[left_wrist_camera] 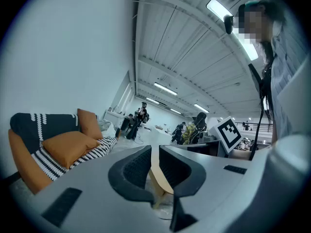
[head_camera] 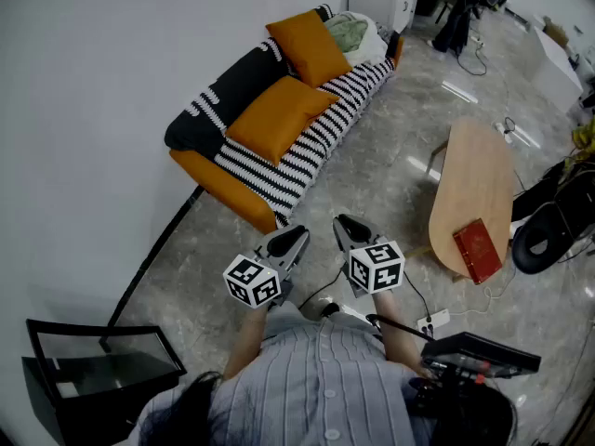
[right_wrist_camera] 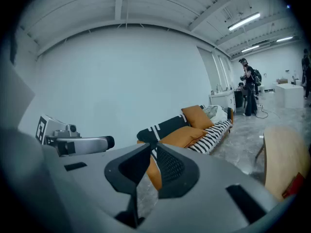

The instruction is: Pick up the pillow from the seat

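The pillow [head_camera: 277,114] lies flat on the seat of the sofa [head_camera: 223,184], well ahead of us and out of reach, while the left gripper [head_camera: 286,242] and right gripper [head_camera: 350,231] hang side by side near our chest, each with its jaws drawn together and nothing between them. We judge the first risk to be reaching the cushion with jaws closed like this, which would only push it along the seat; they need to open on the way in. A second orange pillow [head_camera: 309,46] leans against the backrest just beyond ours, so we could take the wrong one. The striped throw [head_camera: 307,151] lies directly under the pillow, and a low pinch could catch that cloth and drag it too. The stuffing looks soft, so a shallow bite on one corner may slip. A power strip [head_camera: 433,321] sits on the floor [head_camera: 372,184] near our feet and could trip us. The floor is glossy grey stone; the sofa stands against a plain white wall [head_camera: 84,110]. An oval wooden table [head_camera: 479,179] carrying a red book [head_camera: 477,252] sits to our right. The room is a long open hall with strip lights [left_wrist_camera: 167,89] overhead and a person [right_wrist_camera: 248,95] at the far end.
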`<state>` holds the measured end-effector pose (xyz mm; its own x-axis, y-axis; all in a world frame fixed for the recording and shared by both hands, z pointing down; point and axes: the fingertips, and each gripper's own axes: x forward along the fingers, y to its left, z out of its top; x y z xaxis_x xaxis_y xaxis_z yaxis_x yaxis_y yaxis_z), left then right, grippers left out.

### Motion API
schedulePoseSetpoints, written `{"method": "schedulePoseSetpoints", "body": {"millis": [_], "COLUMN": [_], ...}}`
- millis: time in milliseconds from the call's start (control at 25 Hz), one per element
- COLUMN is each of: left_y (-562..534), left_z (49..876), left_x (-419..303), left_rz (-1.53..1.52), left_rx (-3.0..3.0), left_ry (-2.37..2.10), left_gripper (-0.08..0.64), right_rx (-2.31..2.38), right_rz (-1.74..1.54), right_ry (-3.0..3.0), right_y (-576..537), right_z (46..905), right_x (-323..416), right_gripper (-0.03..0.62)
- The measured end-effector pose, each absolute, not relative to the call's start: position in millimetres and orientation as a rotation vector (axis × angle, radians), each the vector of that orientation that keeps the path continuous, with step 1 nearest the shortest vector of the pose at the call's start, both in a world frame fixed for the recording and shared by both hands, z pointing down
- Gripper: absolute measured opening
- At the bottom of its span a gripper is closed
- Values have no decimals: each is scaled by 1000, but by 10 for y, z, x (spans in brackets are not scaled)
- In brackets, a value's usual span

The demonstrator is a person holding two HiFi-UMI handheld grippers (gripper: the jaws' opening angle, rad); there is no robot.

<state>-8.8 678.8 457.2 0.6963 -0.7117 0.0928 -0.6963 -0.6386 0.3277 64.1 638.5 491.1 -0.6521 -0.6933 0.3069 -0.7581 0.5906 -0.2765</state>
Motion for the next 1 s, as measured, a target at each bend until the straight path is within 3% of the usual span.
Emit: {"method": "schedulePoseSetpoints", "body": {"millis": [640, 1000], "left_y": [6552, 5695], "left_z": [4543, 4667], "left_x": [-148, -140], "left_rz": [-57, -31], "left_rx": [2542, 2545], "left_ry": [-1107, -1035], "left_gripper": [40, 41], "right_rx": [1272, 1334], "right_rz": [646, 666], "right_ry": [-2661, -2598], "right_y": [6212, 5459], "right_z": [4975, 5088], "right_x": [701, 774], "right_gripper": [52, 52]}}
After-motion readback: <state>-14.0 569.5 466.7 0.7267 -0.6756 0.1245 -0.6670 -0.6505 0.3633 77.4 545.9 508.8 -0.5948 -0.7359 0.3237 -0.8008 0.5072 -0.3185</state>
